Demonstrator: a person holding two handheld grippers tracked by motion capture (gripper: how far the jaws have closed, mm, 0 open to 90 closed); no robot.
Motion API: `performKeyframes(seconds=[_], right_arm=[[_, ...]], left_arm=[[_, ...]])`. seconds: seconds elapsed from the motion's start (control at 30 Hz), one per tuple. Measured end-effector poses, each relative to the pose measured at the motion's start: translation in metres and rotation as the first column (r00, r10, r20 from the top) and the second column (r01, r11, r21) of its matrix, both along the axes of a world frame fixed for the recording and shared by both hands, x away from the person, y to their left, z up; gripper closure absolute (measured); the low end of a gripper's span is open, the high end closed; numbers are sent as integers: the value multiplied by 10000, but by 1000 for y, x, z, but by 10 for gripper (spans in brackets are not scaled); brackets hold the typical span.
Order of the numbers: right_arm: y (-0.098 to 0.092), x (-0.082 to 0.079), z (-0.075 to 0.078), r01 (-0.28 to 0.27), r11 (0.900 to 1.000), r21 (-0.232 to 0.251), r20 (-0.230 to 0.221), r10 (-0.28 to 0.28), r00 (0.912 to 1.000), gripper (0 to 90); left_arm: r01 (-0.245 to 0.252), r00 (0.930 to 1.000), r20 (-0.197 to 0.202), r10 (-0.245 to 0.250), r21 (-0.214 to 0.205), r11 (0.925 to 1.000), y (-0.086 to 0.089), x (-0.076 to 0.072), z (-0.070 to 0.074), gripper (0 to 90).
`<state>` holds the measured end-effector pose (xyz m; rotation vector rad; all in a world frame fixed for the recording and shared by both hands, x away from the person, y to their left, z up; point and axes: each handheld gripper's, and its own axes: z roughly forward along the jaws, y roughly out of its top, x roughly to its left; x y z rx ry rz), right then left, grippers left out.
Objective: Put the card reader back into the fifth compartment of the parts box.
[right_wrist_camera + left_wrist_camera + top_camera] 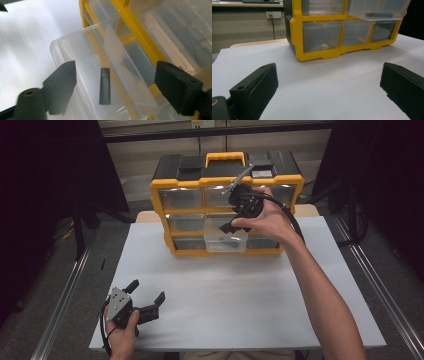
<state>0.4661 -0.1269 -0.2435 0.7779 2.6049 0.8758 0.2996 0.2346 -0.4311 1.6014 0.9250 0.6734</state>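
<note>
Surface: white table sheet (240, 295) fills the middle of the high view, dark room around it, with a yellow-and-black drawer organizer (227, 202) standing at its far edge, upper centre of the frame.
Open drawer: one clear drawer (226, 239) juts out of the organizer's middle row toward the person; its neighbours sit flush.
Small part: a dark, flat, oblong piece (104, 86) lies loose on the drawer floor, centre of the right gripper view, touching neither jaw.
Right gripper (234, 226): held above the open drawer, pointing down into it; jaws spread wide, nothing between the pads.
Left gripper (147, 300): low in the lower left of the high view, just above the sheet; jaws wide apart and gripping nothing, well away from the organizer.
Risk, drawer: pulled so far out, it looks poorly supported; a downward knock from the right gripper could tip it or pull it free and spill the piece.
Risk, closing: pushing on one corner could skew and jam the drawer in its slot.
Risk, organizer: with the left gripper far off, nothing braces the box, so a firm shove may slide it back.
Risk, clear divider (120, 53): a leaning transparent panel sits in the drawer; a jaw could catch it.
</note>
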Motion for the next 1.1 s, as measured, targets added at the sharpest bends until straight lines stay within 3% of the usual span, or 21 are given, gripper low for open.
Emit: performKeyframes(seconds=[0.27, 0.33, 0.47, 0.77, 0.83, 0.9, 1.1], right_arm=[[-7, -6, -9, 397, 9986, 347, 314, -408, 9987, 100], [-16, -9, -11, 540, 9945, 901, 536, -590, 9968, 98], [-23, -12, -13, 527, 9895, 1345, 638, -617, 9961, 77], [-37, -27, -19, 628, 9798, 1898, 1111, -850, 9902, 44], [-41, -32, -22, 700, 9772, 2006, 1315, -977, 9865, 52], [-43, -36, -25, 962, 9714, 2169, 1653, -1336, 9772, 58], [-51, -48, -33, 1291, 9593, 2512, 1841, -1783, 9666, 50]], left_arm=[[-107, 9999, -64, 108, 85, 9999, 0, 4, -2, 17], [-111, 9999, 8, 111, 47, 9999, -1, 3, -1, 17], [-101, 9999, 16, 101, 29, 9999, -1, 3, -1, 17], [-8, 10000, 33, 8, 46, 10000, 0, 3, -1, 17], [-56, 10000, 45, 56, -27, 10000, 0, 2, 0, 17], [-85, 9999, 68, 84, 72, 9999, 1, 1, 0, 17], [-223, 9997, 70, 223, -46, 9997, 4, -3, 0, 17]])
